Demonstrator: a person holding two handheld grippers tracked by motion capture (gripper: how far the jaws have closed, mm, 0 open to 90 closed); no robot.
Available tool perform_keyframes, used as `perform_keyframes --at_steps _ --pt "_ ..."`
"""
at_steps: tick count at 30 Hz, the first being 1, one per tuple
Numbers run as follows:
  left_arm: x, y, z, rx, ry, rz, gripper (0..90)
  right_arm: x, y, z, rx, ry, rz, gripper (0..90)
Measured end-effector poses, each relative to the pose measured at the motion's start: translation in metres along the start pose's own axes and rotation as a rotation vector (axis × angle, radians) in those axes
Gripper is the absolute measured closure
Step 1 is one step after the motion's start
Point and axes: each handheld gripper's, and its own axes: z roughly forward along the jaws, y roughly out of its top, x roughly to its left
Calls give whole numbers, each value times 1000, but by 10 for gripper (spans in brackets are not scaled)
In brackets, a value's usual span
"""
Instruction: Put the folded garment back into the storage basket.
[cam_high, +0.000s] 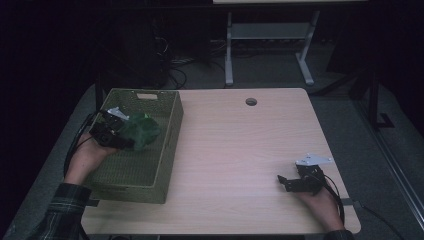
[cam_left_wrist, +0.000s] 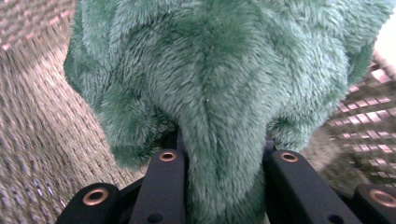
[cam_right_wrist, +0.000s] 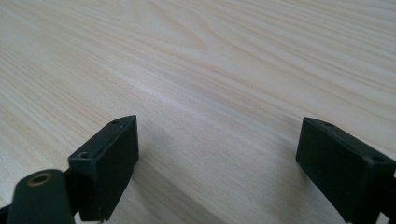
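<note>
Meanwhile, left gripper (cam_high: 121, 134) jaws clamp a green plush toy (cam_high: 141, 130) over the woven basket (cam_high: 167, 150) at frame left, apparently to drop it in; right gripper (cam_high: 290, 183) rests wide open, empty, on the bench (cam_high: 240, 150).

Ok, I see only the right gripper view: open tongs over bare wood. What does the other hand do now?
Observer: The left tongs are shut on a green plush toy.
Operator: Where is it, please?
Observer: Above the olive woven basket at the table's left side, in the high view.
Operator: Does the toy lie in the basket?
Observer: It hangs over the basket floor; I cannot tell if it touches.
</note>
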Motion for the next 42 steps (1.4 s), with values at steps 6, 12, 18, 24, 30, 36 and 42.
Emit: perform_keyframes --at_steps 6,12,18,24,30,36,42 --pt "-2 -11 28 34 -9 -18 732 0 0 0 0 0 0 127" --pt "-3 -17 50 69 -14 -20 726 0 0 0 0 0 0 127" --pt "-5 -21 65 97 -29 -16 714 0 0 0 0 0 1 127" --pt "-6 -23 72 119 -31 -4 692 0 0 0 0 0 2 127" --pt "-7 -25 75 118 -24 -3 609 0 0 0 0 0 2 127" --pt "-7 -26 75 99 -21 7 451 0 0 0 0 0 2 127" --pt "-8 -26 73 64 -9 15 209 0 0 0 -1 0 2 127"
